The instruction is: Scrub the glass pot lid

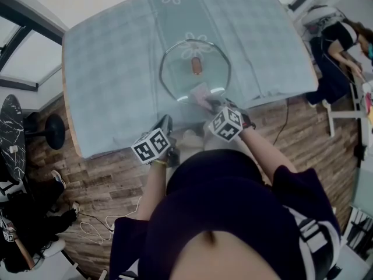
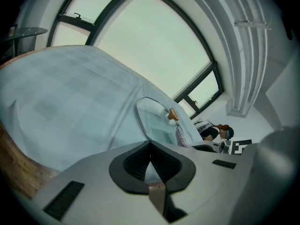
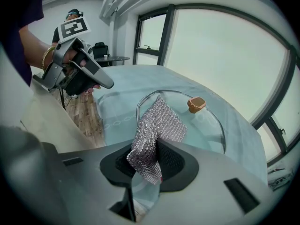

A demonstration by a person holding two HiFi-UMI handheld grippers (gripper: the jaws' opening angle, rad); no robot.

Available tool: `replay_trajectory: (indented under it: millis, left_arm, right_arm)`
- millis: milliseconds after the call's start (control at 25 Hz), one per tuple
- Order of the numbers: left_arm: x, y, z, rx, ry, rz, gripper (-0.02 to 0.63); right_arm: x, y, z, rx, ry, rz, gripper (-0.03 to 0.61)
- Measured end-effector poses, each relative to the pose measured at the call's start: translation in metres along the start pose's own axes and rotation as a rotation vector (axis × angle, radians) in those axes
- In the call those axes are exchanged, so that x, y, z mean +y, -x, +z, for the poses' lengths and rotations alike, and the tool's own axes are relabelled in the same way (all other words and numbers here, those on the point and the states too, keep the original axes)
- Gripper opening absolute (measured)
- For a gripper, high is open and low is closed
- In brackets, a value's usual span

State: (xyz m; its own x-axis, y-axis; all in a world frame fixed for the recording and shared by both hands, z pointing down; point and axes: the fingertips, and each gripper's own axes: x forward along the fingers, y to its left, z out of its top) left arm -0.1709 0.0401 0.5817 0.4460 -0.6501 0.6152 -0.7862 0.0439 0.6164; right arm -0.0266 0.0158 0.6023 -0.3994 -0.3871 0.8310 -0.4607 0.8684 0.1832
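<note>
Glass pot lid: round, clear glass with a thin metal rim, and a small copper-brown knob dead centre. It lies flat, knob up, on the table, mid-width and towards the person's edge. The pale blue-green checked tablecloth shows through the glass. A white flower print sits just past the far rim. There are bright glints on the near rim, and the glass looks clean from here.

Right gripper: jaws clamped on a silver metal-mesh scouring cloth. One corner is pinched between the pads, and the rest fans out forward over the near part of the lid. In the head view the cloth overlaps the near rim. It is probably touching the glass, but I can't confirm contact from these angles.

Left gripper: jaws closed together with nothing between them. It hangs off the near table edge, left of the lid and apart from it, angled down towards the cloth-covered table. In the right gripper view it is beside the table edge, with a hand wrapped round its body.

Both marker cubes are visible in the head view, side by side just short of the table edge.

Background: wood floor, and another person at the far right, well clear of the table.
</note>
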Motion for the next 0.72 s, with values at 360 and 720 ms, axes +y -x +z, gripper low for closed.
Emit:
replay_trajectory:
  millis: [360,720]
  left_arm:
    - [0.004,0.005,0.001,0.004,-0.056,-0.004,0.002]
    - [-0.007,0.006,0.0,-0.01,-0.144,0.002,0.002]
  right_arm:
    - [-0.017,0.028,0.034,-0.214,-0.385,-0.011,0.091]
    - [-0.018,0.067,0.081,-0.494,-0.725,0.166,0.091]
